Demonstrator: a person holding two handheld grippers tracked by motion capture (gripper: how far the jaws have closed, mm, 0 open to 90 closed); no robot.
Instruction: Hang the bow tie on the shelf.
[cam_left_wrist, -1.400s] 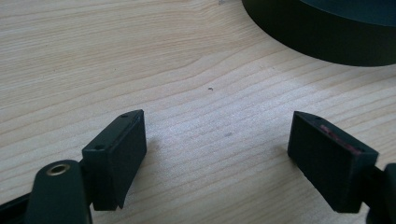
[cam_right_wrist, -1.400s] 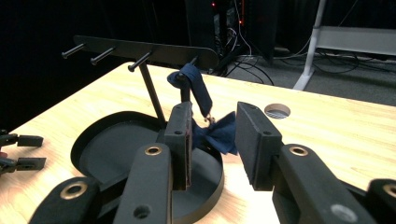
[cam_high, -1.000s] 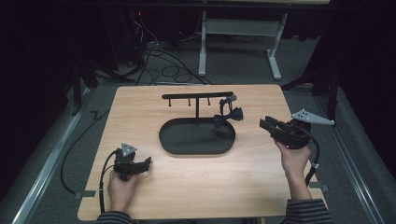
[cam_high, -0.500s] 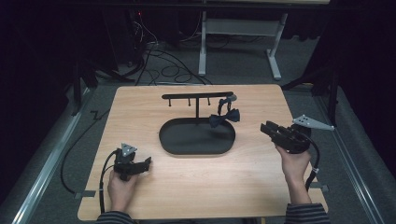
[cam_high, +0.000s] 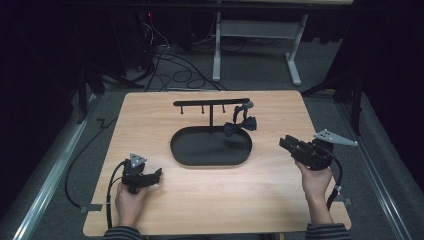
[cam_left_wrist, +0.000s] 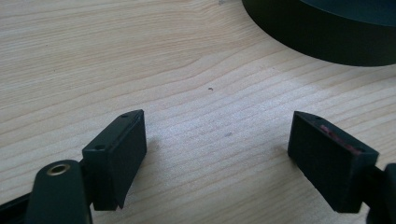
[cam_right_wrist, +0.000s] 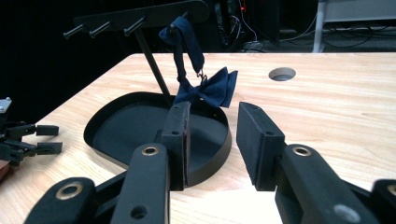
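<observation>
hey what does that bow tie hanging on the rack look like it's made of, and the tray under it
Bow tie: dark navy fabric, likely satin or cotton; soft folds and a small metal clasp show. Tray: matte black, probably painted metal or plastic; thin, even raised rim, no shine.

Dark lab, floor cables (cam_high: 170, 65) (tangled), metal desk frame (cam_high: 255, 45)

In the left gripper view the black tray (cam_left_wrist: 327, 32) is cut off by the top and right edges, so no more than a curved stretch of its wall shows. In the right gripper view the near wall of the tray (cam_right_wrist: 116, 121) is hidden behind one black jaw, and the bow tie (cam_right_wrist: 208, 88) has its lower edge covered by that jaw's tip. From the high view the bow tie's strap (cam_high: 243, 111) (a thin dark loop on the stand (cam_high: 210, 103)) is too small to tell how it is fastened.
</observation>
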